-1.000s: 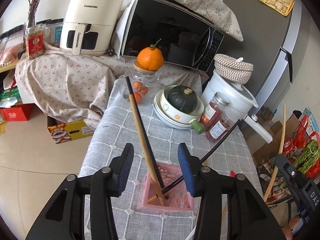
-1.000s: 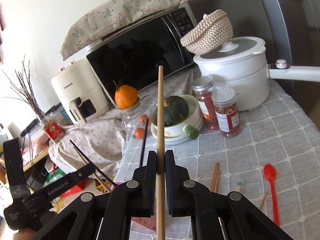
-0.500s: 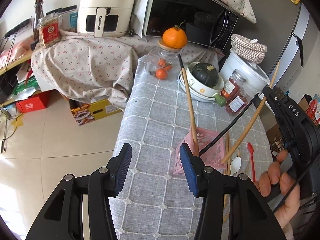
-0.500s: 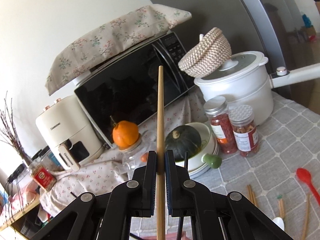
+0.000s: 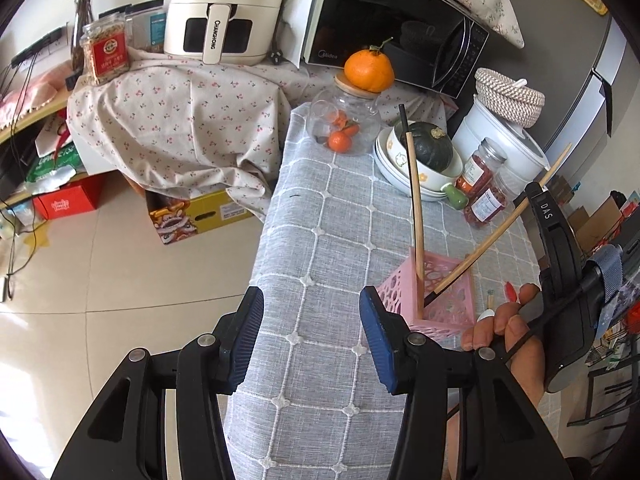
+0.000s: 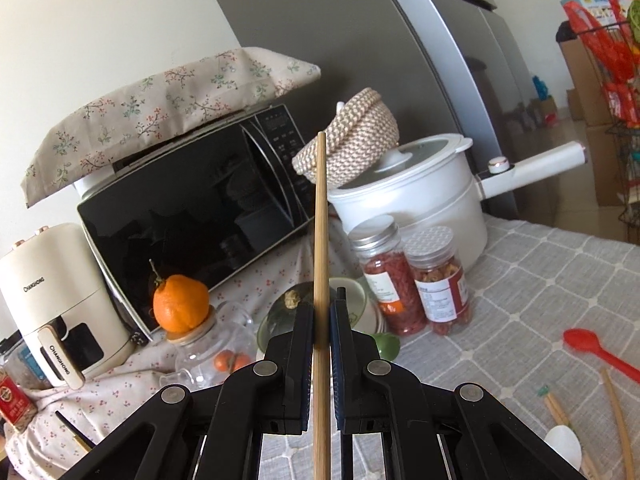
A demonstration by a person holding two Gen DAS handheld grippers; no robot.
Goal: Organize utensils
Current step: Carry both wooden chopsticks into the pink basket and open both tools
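A pink perforated basket (image 5: pixel 440 296) stands on the grey checked tablecloth (image 5: pixel 336 216) and holds upright chopsticks (image 5: pixel 416 208). My left gripper (image 5: pixel 310 340) is open and empty, low and left of the basket. My right gripper (image 6: pixel 321 320) is shut on a long wooden chopstick (image 6: pixel 320 220); in the left wrist view that chopstick (image 5: pixel 500 228) slants down with its dark tip inside the basket. A red spoon (image 6: pixel 596 350), a white spoon (image 6: pixel 562 446) and loose chopsticks (image 6: pixel 616 412) lie on the cloth at the right.
Stacked bowls with a dark green squash (image 5: pixel 430 152), two spice jars (image 5: pixel 480 184), a glass jar topped by an orange (image 5: pixel 368 70), a white pot (image 6: pixel 416 200), a microwave (image 6: pixel 192 212) and an air fryer (image 5: pixel 218 8) crowd the back. The table's left edge drops to the floor.
My left gripper has pulled back and to the left, away from the basket. My right gripper has brought the wooden chopstick down so its tip sits in the basket.
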